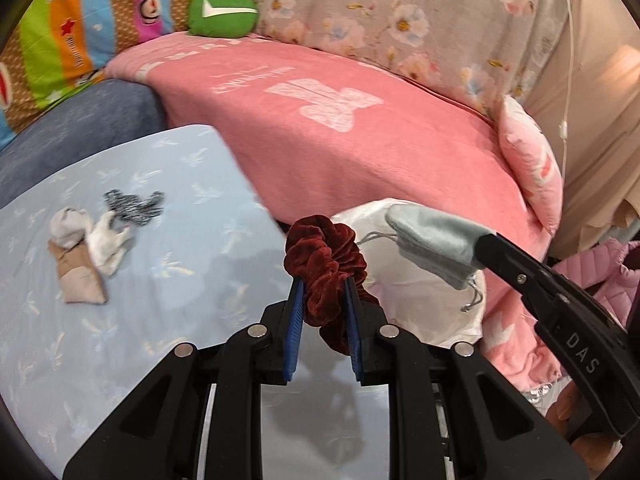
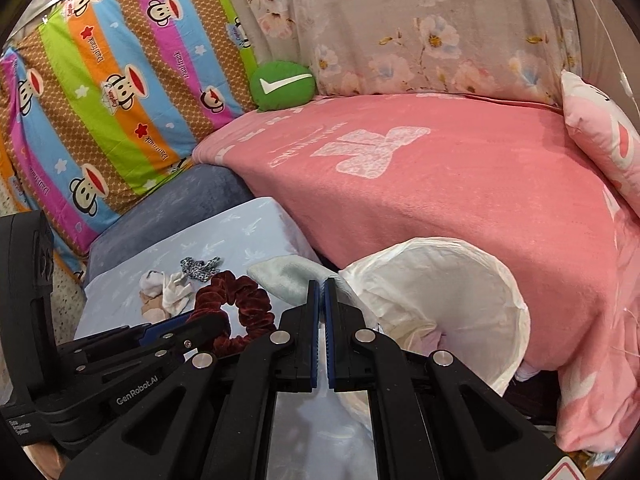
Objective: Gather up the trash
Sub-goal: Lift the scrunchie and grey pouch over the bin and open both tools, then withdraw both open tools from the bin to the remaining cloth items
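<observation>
My left gripper [image 1: 323, 280] is shut on a dark red velvet scrunchie [image 1: 324, 256], held above the light blue table edge; the scrunchie also shows in the right wrist view [image 2: 236, 304]. My right gripper [image 2: 321, 286] is shut on a pale grey-blue drawstring pouch [image 2: 286, 278], which shows in the left wrist view [image 1: 432, 236] over the white bag. The white trash bag [image 2: 448, 292] stands open just right of both grippers, against the pink bed. On the table lie crumpled white tissue [image 1: 102, 236], a tan paper scrap [image 1: 78, 276] and a black-and-white scrunchie [image 1: 134, 204].
A pink blanket [image 1: 360, 140] covers the bed behind the bag. A green round cushion [image 1: 222, 12], a striped cartoon quilt [image 2: 100, 100], a floral quilt [image 2: 420, 28] and a pink pillow [image 2: 604, 136] lie further back. A dark blue stool [image 1: 80, 124] stands behind the table.
</observation>
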The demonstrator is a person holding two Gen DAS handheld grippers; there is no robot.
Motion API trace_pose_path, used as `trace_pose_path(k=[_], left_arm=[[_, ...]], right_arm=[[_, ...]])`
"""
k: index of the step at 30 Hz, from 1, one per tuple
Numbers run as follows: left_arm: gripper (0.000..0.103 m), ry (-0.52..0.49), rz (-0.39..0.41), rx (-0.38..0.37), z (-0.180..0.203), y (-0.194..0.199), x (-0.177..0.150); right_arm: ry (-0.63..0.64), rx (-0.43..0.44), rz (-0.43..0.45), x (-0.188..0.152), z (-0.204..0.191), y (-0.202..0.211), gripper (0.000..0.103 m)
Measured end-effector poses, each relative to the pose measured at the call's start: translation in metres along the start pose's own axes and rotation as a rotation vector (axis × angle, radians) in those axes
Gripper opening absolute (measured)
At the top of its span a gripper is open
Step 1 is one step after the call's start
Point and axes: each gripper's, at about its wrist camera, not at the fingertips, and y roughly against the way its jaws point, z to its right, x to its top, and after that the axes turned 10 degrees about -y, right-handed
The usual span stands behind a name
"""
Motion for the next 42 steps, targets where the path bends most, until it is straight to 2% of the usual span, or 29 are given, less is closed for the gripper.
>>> trace_pose_path(k=[6,14,15,18,19,20,42], left_arm=[[0.021,-0.062,-0.017,-0.06,0.04,-0.02,0.015],[0.027,-0.12,-0.028,-0.073,0.074,-0.034,0.026],[0.033,-0.127,-0.025,-0.069,0.076,-0.034,0.027],[0.058,-0.133,-0.008,-0.036,0.081,-0.033,0.028],[0.06,-0.131,-0.001,-0.023,0.081,-0.032,0.029],[0.061,-0.129,0.001,-0.025,0.081,-0.032,0.029],[0.061,-0.048,0.002,0.033,0.049,-0.024,0.015]], right_arm=[[-0.04,-0.033,0.021,0.009,0.035,0.006,0.003],[-0.073,-0.062,0.038,0.019,0.067,0.009,0.003],[-0.076,-0.064,0.04,0.02,0.069,0.008,0.003],[-0.08,-0.069,0.042,0.022,0.073,0.009,0.004],[-0.081,-0.069,0.043,0.022,0.074,0.008,0.005],[-0.082,-0.068,0.042,0.022,0.074,0.008,0.007],[-0.007,-0.08,0.016,0.005,0.044,-0.001,0.016]])
